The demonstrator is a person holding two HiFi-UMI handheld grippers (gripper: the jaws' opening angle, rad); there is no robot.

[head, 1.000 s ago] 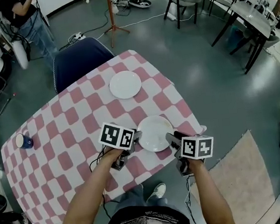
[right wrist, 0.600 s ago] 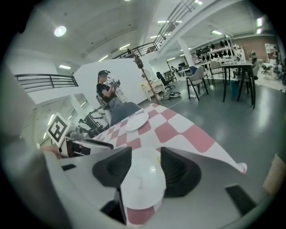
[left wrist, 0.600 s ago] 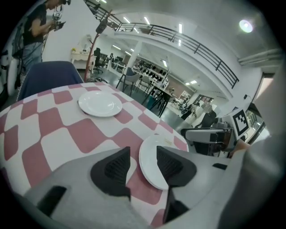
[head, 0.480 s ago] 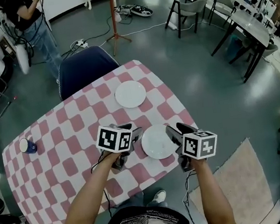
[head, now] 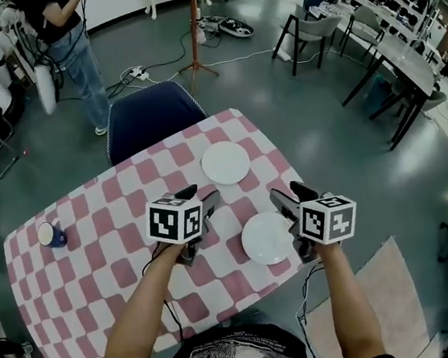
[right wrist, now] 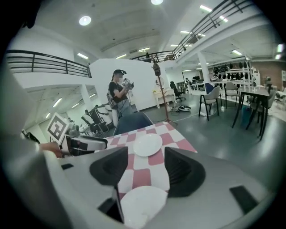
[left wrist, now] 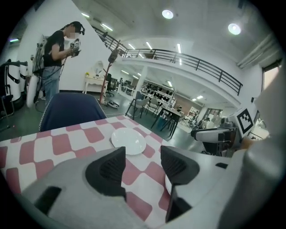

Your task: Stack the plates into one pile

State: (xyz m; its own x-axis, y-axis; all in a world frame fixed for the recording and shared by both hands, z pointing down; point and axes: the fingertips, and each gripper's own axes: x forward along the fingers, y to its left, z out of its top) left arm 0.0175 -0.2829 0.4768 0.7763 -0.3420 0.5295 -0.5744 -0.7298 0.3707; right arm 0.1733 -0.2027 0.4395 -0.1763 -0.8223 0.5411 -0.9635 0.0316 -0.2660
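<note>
Two white plates lie apart on the pink-and-white checked table (head: 120, 260). The far plate (head: 225, 162) (left wrist: 128, 139) (right wrist: 147, 144) sits toward the back right. The near plate (head: 268, 238) (right wrist: 143, 203) lies by the right front edge. My left gripper (head: 200, 196) (left wrist: 142, 161) hovers above the table, left of the near plate. My right gripper (head: 288, 193) (right wrist: 146, 165) hovers just right of and above that plate. Both pairs of jaws have just been opening and now stand open with nothing between them.
A blue cup (head: 46, 234) stands at the table's left edge. A dark blue chair (head: 151, 114) is behind the table, and a person (head: 68, 31) stands beyond it beside a red stand pole (head: 193, 24). A rug (head: 386, 308) lies at the right front.
Both grippers have lifted up and away from the near plate, which they flanked closely, and their jaws have spread. The plate stays flat on the table.
</note>
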